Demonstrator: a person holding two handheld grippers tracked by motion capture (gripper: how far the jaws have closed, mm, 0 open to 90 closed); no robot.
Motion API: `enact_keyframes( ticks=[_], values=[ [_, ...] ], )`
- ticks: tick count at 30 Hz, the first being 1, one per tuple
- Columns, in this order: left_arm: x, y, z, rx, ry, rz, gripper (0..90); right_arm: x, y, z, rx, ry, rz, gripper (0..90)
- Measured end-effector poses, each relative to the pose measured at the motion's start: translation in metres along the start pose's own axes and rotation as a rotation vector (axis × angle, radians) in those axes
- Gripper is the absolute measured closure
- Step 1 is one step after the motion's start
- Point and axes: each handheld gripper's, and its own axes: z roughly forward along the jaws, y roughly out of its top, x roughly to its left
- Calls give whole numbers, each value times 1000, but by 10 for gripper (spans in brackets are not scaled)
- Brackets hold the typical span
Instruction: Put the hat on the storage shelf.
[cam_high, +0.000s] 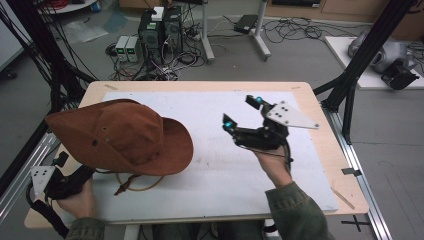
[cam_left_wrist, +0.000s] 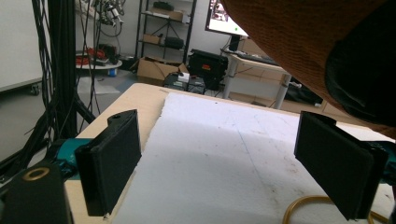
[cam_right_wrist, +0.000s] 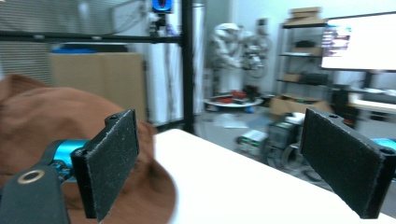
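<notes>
A brown wide-brimmed hat (cam_high: 120, 135) rests crown up on the left part of the white mat (cam_high: 225, 170), its tan chin cord (cam_high: 136, 183) looping out toward the front edge. My left gripper (cam_left_wrist: 218, 120) is open low over the mat, with the hat's brim (cam_left_wrist: 299, 42) overhanging its right jaw and the cord (cam_left_wrist: 299, 207) near that jaw. Its grey plate (cam_high: 41, 176) shows at the front left corner. My right gripper (cam_high: 240, 110) is raised above the mat to the right of the hat, open and holding nothing. In the right gripper view the hat (cam_right_wrist: 32, 121) sits behind the left jaw.
The wooden table (cam_high: 327, 145) has bare mat in its middle and right. Black frame posts (cam_high: 360, 55) stand at both sides. Computer boxes and cables (cam_high: 160, 35) lie on the floor beyond the far edge.
</notes>
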Motion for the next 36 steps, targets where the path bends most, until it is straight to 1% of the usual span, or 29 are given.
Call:
enact_keyframes(
  ticks=[3,5,8,12,13,15,16,18,21,23,24,28,29,34,36],
  values=[
    [1,1,-1,0,3,3,150,-17,0,-21,-5,-88,0,97],
    [1,1,-1,-6,4,-3,150,-28,-3,-34,4,-148,2,97],
    [2,1,-1,-6,5,-4,150,-40,-7,-52,6,-241,-12,97],
    [2,1,-1,-10,-2,-15,150,-50,-15,-72,-6,-360,-8,96],
    [2,1,-1,-10,-2,-13,150,-52,-18,-76,-11,-388,-3,88],
    [2,1,-2,-9,-1,-11,150,-55,-22,-81,-21,-443,11,31],
    [2,1,-2,-11,-2,-13,150,-57,-26,-84,-25,-473,14,31],
    [1,1,-2,-13,1,-15,150,-60,-31,-87,-24,-501,26,31],
    [2,1,-3,-16,4,-16,150,-61,-42,-90,-25,-550,14,31],
    [2,1,-3,-13,5,-15,150,-61,-51,-92,-21,-575,3,31],
    [2,1,-3,-13,5,-15,150,-62,-56,-92,-18,-585,-2,31],
    [3,1,-3,-13,7,-16,150,-65,-77,-95,9,-615,11,31],
    [3,1,-3,-12,7,-15,150,-66,-82,-96,13,-626,8,31],
    [3,1,-2,-10,6,-11,150,-74,-108,-101,34,-675,32,31],
    [3,0,-2,-6,6,-8,150,-76,-117,-103,45,-687,39,31]
  ],
)
